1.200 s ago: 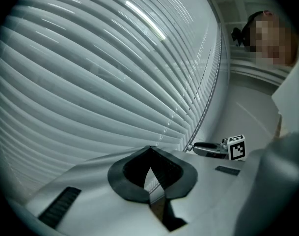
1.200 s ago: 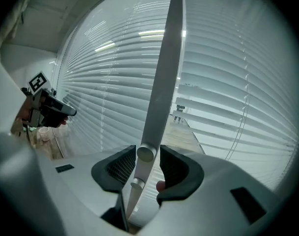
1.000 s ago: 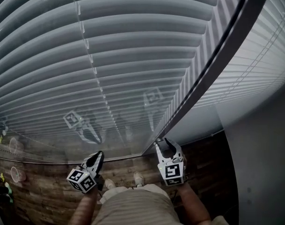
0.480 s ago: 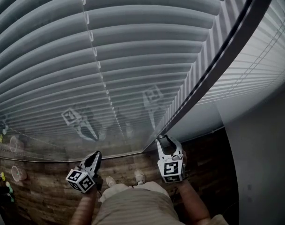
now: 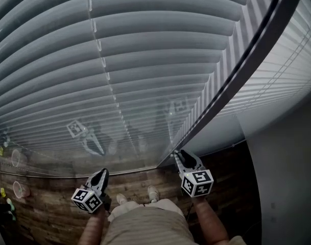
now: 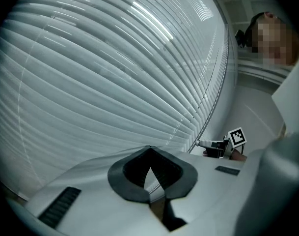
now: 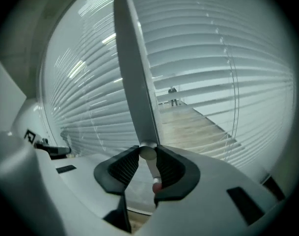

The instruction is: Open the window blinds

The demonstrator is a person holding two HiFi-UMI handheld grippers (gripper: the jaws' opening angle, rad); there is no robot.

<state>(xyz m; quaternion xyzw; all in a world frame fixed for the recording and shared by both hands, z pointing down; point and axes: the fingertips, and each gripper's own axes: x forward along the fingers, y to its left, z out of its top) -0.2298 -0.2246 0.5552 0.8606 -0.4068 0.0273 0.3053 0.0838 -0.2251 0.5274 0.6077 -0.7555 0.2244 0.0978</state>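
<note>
The window blinds (image 5: 145,60) fill the head view as wide grey horizontal slats (image 6: 100,77). Through the gaps between the slats (image 7: 208,58) in the right gripper view I see a wooden deck outside. The dark tilt wand (image 5: 232,80) runs from the top right down to my right gripper (image 5: 178,155). In the right gripper view the grey wand (image 7: 134,77) ends between the pads of the right gripper (image 7: 148,154). These jaws have just been closing and now press on the wand's lower end. My left gripper (image 5: 102,173) hangs low at the left, away from the blinds. The left gripper (image 6: 149,148) is shut and empty.
Below are a brick-patterned floor (image 5: 53,208), the person's shoes (image 5: 152,193) and light trousers. Plastic cups (image 5: 17,189) lie at the far left. A grey wall (image 5: 283,177) stands on the right. Both grippers are reflected in the window pane (image 5: 86,134).
The right gripper has rolled about the wand, so its marker cube now sits further right and tilted. Its jaws have narrowed onto the wand. The left gripper has sunk slightly.
</note>
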